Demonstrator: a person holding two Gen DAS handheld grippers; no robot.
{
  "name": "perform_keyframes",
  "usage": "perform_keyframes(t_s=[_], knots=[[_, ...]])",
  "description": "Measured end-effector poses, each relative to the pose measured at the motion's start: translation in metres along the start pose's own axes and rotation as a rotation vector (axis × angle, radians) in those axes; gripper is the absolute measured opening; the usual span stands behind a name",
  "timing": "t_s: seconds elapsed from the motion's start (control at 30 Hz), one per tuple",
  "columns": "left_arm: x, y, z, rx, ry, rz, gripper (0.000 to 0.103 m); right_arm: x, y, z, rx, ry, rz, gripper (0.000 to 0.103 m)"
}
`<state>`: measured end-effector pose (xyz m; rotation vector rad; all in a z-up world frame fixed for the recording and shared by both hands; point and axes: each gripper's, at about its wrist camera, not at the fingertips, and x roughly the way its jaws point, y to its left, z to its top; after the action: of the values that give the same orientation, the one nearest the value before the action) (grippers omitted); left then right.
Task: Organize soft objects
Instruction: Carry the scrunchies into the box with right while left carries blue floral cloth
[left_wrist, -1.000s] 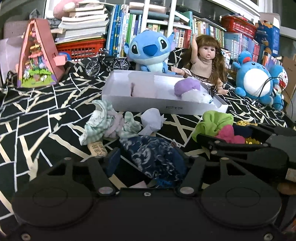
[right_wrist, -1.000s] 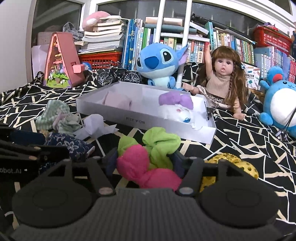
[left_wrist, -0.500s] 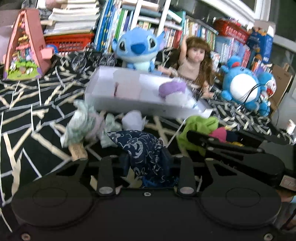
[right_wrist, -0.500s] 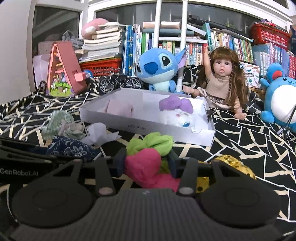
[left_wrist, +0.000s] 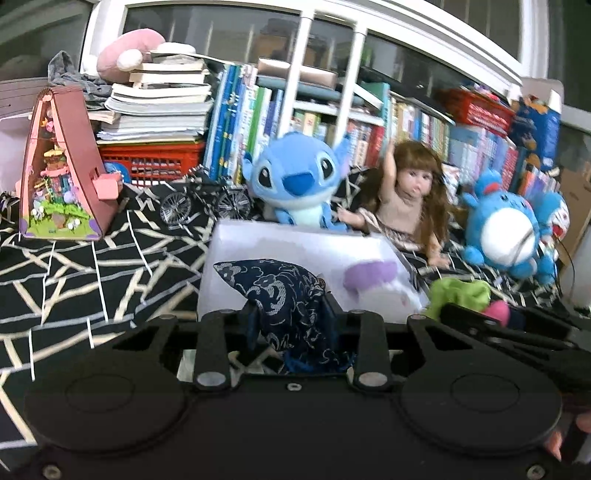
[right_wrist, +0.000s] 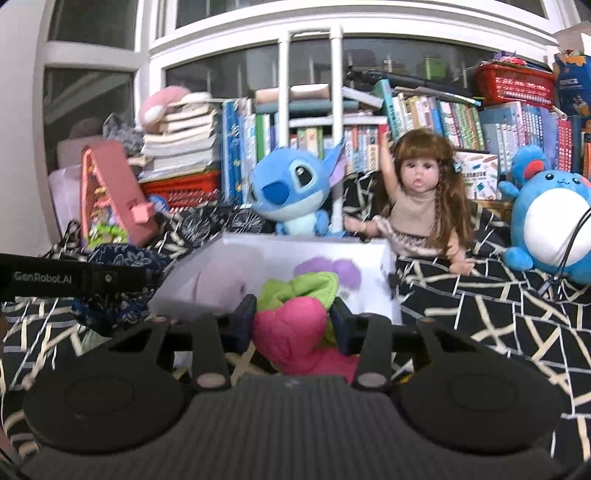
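My left gripper (left_wrist: 290, 317) is shut on a navy blue patterned cloth pouch (left_wrist: 273, 288) and holds it up in front of the white box (left_wrist: 236, 243). My right gripper (right_wrist: 291, 317) has a pink and green soft bundle (right_wrist: 291, 332) between its pads, which press on it as the jaws are closing. That bundle also hangs just before the white box (right_wrist: 369, 251). Inside the box lie a purple soft thing (right_wrist: 328, 269) and a pale pink one (right_wrist: 218, 284). In the right wrist view the left gripper's finger (right_wrist: 74, 280) shows at the left with the navy pouch (right_wrist: 122, 258).
Behind the box sit a blue plush (left_wrist: 295, 181), a doll (left_wrist: 410, 199) and a round blue plush (left_wrist: 506, 236). A pink toy house (left_wrist: 62, 173) and a toy bicycle (left_wrist: 203, 203) stand at the left. Bookshelves (right_wrist: 424, 125) close off the back. A black patterned cloth (left_wrist: 92, 273) covers the surface.
Both grippers closed on their soft things and lifted them off the cloth toward the box. The loose cloths in front of the box have dropped out of view.
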<state>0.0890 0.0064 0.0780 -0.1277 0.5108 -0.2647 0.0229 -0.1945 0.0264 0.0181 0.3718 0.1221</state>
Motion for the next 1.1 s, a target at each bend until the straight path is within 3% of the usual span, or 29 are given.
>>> perform_keyframes(t_s=[0.3,0.63,0.87,1.1], knots=[[0.054,0.006,0.056,-0.069,0.005,-0.027,0.032,0.031,-0.033,0.050,0.125,0.003,-0.005,0.047],[0.143,0.000,0.085,-0.113,0.012,-0.020,0.032,0.110,-0.059,0.098,0.241,0.105,-0.009,0.047],[0.191,0.004,0.088,-0.100,0.026,0.064,0.032,0.168,-0.057,0.104,0.187,0.166,-0.089,0.047],[0.213,0.002,0.071,-0.071,0.083,0.118,0.033,0.201,-0.057,0.087,0.213,0.236,-0.104,0.047]])
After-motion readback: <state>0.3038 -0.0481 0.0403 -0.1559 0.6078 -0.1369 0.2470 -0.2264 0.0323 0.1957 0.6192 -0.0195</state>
